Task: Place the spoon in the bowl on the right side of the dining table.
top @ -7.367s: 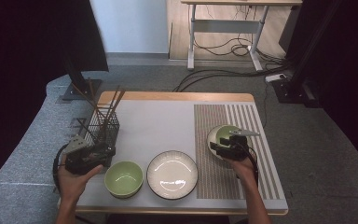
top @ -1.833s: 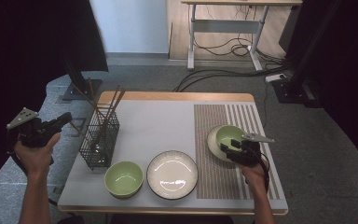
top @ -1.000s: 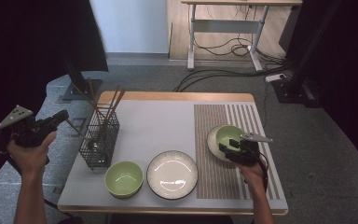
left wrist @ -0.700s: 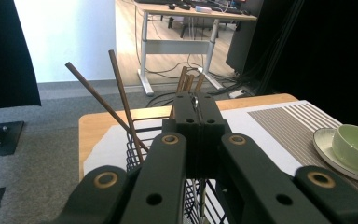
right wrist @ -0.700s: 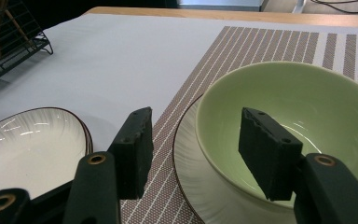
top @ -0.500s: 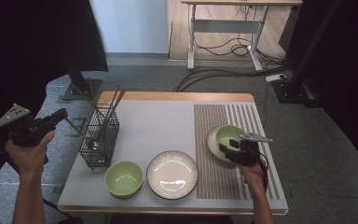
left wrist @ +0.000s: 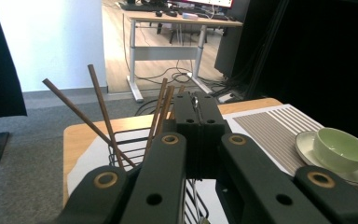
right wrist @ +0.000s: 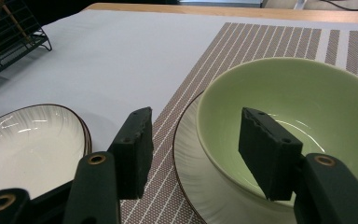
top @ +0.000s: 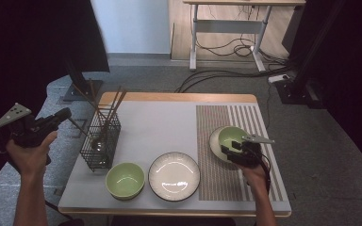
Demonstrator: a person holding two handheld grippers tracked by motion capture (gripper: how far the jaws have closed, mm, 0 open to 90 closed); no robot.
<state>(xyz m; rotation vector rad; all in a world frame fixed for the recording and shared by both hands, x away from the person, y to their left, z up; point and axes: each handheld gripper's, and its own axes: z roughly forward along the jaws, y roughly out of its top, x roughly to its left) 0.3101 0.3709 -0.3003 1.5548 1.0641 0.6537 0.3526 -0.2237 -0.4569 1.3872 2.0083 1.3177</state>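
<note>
The left gripper (top: 52, 123), raised off to the side of the counter (top: 169, 122), has its jaws pressed shut on a thin metal utensil (left wrist: 195, 103) drawn from the black wire basket of wooden chopsticks (top: 101, 141) just ahead and below. The right gripper (right wrist: 193, 149) stands wide open and empty, its jaws straddling the near rim of the pale green ceramic bowl on a white saucer (right wrist: 303, 112); by my judgement the place setting is roughly halfway, the utensil yet to be laid down

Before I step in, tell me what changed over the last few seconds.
The left gripper, jaws closed, left the wire basket and swung up and left, off the table. The right gripper, open, stayed at the green bowl. Basket and dishes kept their places.
</note>
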